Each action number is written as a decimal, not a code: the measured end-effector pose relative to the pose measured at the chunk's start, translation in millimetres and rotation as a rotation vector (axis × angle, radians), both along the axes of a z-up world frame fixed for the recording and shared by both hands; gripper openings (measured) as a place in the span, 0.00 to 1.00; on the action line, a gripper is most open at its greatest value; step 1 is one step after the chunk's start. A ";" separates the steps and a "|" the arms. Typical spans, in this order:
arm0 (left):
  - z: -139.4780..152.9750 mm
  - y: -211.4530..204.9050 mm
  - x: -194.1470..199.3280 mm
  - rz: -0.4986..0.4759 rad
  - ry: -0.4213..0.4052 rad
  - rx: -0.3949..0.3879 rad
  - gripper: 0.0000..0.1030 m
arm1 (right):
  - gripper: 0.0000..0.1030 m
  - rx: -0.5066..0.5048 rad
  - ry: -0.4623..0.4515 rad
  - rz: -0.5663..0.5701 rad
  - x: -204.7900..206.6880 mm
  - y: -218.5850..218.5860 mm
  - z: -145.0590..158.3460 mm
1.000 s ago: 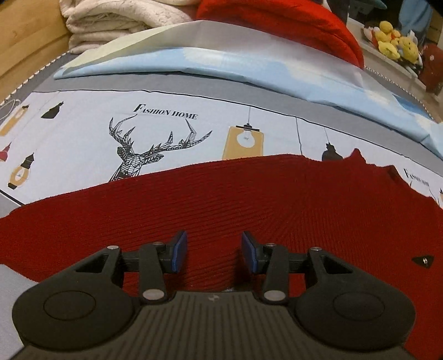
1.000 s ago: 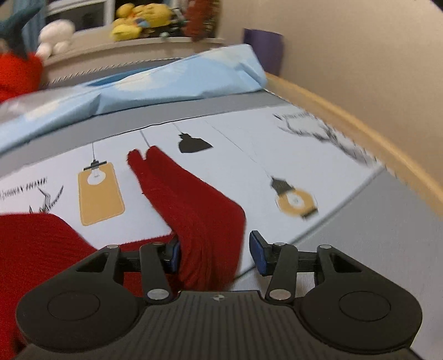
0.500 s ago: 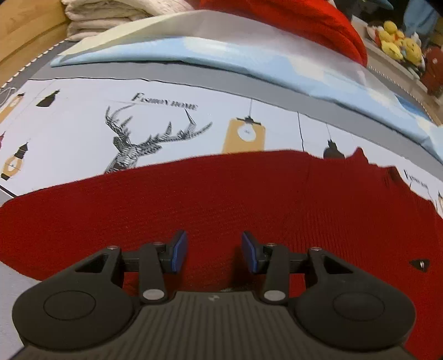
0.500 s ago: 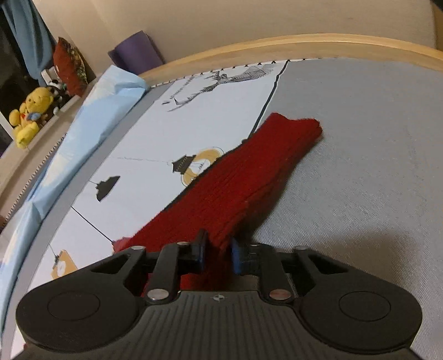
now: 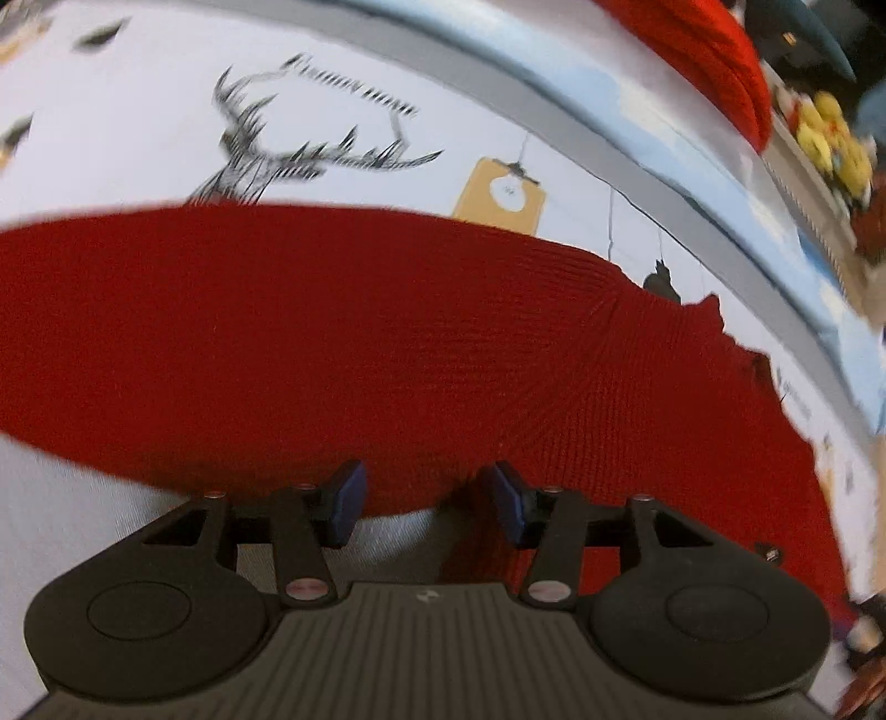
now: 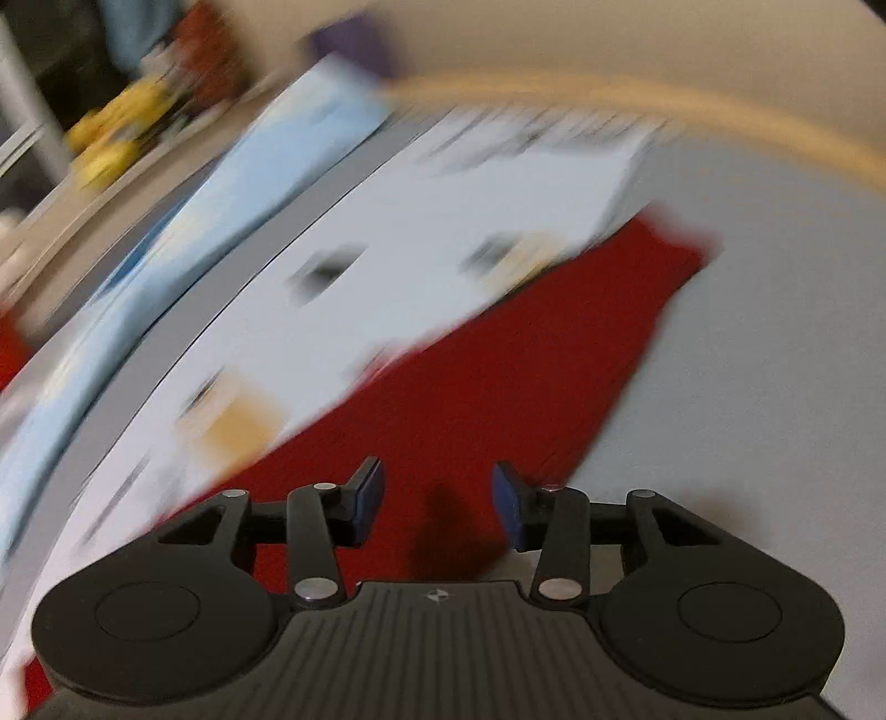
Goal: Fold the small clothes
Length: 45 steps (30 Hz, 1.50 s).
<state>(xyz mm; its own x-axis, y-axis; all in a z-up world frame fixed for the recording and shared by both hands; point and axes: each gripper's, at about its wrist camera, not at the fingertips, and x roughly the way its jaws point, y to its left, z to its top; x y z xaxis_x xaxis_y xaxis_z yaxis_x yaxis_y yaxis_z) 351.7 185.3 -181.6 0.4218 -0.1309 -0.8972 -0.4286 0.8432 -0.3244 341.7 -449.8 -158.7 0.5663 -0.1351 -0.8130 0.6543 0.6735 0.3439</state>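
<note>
A dark red knitted sweater (image 5: 343,343) lies spread across the printed bedsheet (image 5: 343,144). My left gripper (image 5: 423,498) is open at the sweater's near edge, its blue pads on either side of the hem. In the right wrist view, one red sleeve (image 6: 554,354) lies stretched out flat toward the far right. My right gripper (image 6: 437,498) is open and empty just above the sleeve's near end. This view is blurred by motion.
A light blue folded cover (image 5: 692,149) and a bright red blanket (image 5: 714,50) lie at the back. Yellow plush toys (image 5: 830,133) sit on a shelf at the far right. A wooden bed frame (image 6: 720,116) curves along the right side.
My right gripper has opened and let go of the sleeve, which now lies flat. My left gripper has moved back to the sweater's near hem and stays open.
</note>
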 end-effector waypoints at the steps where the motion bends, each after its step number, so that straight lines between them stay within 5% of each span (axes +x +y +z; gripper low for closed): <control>1: 0.4 2.2 -1.2 0.014 0.009 -0.016 0.53 | 0.44 0.058 0.016 0.041 0.8 12.2 -5.7; 5: -0.4 5.1 -7.5 0.034 0.042 -0.114 0.53 | 0.49 0.195 0.031 0.215 15.5 48.9 -23.9; 9: -13.7 0.0 -0.9 0.023 0.038 -0.174 0.53 | 0.51 0.150 0.036 0.269 33.3 60.2 -35.3; 12: -19.9 -0.8 3.3 0.048 0.010 -0.159 0.51 | 0.52 0.143 0.003 0.266 40.6 62.8 -35.0; 13: -20.4 -1.5 4.2 0.060 -0.012 -0.153 0.42 | 0.50 0.141 -0.007 0.257 38.4 60.5 -37.5; 14: -20.0 -2.6 5.5 0.060 -0.028 -0.138 0.21 | 0.46 0.132 -0.008 0.246 37.5 60.8 -39.0; 16: -19.9 -6.7 11.7 0.038 -0.050 -0.100 0.15 | 0.21 0.109 -0.012 0.223 38.8 57.3 -41.0; 21: -17.5 -6.9 25.5 0.042 -0.124 -0.027 0.13 | 0.13 0.128 -0.063 0.191 50.5 52.5 -45.8; 25: -1.6 -10.4 34.0 0.031 -0.242 0.040 0.15 | 0.11 0.162 -0.209 0.191 66.7 45.2 -46.6; 27: -1.7 -12.0 37.4 0.021 -0.202 0.053 0.19 | 0.12 0.179 -0.243 0.238 73.6 45.7 -47.7; 30: -7.8 -10.7 34.7 -0.029 -0.105 0.008 0.28 | 0.28 0.144 -0.109 0.308 76.3 52.9 -54.3; 34: -13.7 -11.5 15.3 -0.124 0.005 0.028 0.29 | 0.33 0.083 -0.039 0.418 58.1 63.2 -39.9; 40: -9.7 -21.1 -43.7 -0.251 0.189 0.039 0.29 | 0.37 0.057 0.180 0.553 2.7 62.3 -31.1; 45: 35.1 -32.3 -108.8 -0.336 0.165 0.105 0.29 | 0.37 0.013 0.290 0.727 -77.9 67.3 -26.9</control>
